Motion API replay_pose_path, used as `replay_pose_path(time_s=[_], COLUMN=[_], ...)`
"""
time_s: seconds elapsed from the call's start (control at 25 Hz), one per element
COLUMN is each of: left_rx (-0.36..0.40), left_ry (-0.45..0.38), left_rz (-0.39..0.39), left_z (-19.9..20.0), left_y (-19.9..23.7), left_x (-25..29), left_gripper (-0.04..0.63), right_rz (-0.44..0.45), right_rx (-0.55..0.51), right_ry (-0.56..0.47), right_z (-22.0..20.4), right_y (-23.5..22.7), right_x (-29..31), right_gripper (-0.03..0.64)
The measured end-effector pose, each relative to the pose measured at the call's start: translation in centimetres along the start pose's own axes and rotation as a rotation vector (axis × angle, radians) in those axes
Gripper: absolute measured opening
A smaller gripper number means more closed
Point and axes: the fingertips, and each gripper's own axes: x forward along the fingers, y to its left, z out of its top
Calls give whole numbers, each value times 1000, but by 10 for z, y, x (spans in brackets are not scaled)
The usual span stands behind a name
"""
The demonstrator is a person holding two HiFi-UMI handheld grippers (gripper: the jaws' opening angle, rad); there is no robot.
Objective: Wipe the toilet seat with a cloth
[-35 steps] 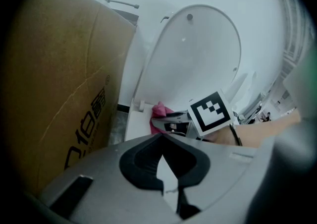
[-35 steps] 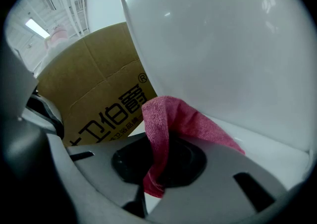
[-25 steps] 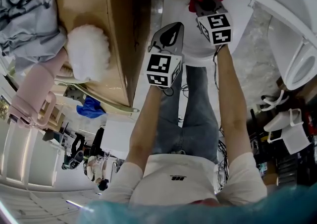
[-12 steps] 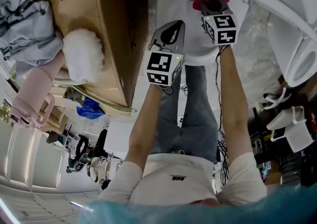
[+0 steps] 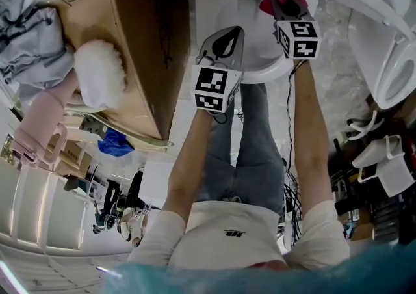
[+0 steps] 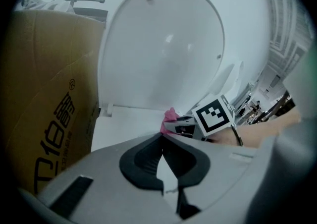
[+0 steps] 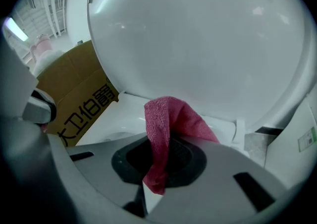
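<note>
Cloth (image 7: 171,119) pinched in right gripper (image 7: 159,144), clearest close-up.

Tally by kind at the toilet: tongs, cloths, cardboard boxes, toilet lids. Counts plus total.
Tongs: 2, left tongs and right tongs
Cloths: 1, red cloth, held in the right tongs
Boxes: 1, cardboard box
Lids: 1, toilet lid, raised
Total: 5
</note>
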Motion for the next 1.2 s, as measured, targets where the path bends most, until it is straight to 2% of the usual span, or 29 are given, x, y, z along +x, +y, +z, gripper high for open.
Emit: replay_pose_path(time_s=[0.68,1.2], left_rx=[45,63], left_ry=[21,27], left_rz=[-21,-41], left_z=[-19,-35], left_y=[-28,-55], left_x=[0,0], left_gripper=[11,9], right_rz=[-104,-102], right_rx=[46,124], right_ry=[-10,-11], right_z=[-32,-87], right_y=[-50,-44], right_x=[-36,-64], right_gripper=[21,20])
